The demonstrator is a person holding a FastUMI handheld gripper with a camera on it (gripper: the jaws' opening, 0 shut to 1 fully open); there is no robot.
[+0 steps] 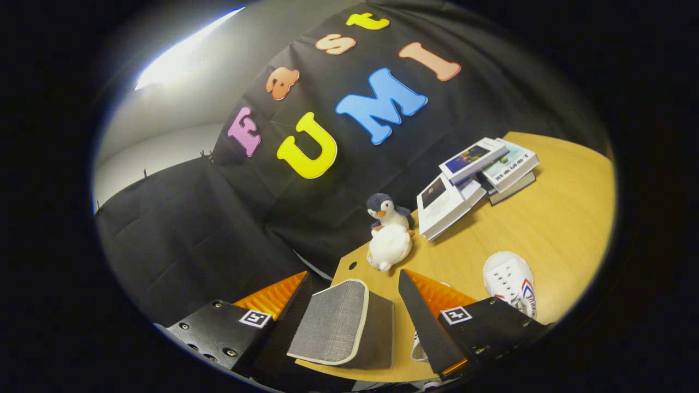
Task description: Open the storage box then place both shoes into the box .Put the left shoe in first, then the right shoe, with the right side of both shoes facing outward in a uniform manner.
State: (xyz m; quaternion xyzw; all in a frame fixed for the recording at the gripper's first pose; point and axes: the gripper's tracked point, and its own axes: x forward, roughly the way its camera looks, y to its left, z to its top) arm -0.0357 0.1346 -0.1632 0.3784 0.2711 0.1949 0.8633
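Woven cloth storage box (341,322), wood-grain table (551,218), plush penguin (389,232)

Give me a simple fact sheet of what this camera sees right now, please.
surface: wooden table
gripper: fingers open, apart on either side of the storage box, not pressing it
storage box: grey fabric, pale edging, between the fingers
shoe: white, on the table beyond the right finger
plush penguin: beyond the box, near the table's edge
books: loose pile further back
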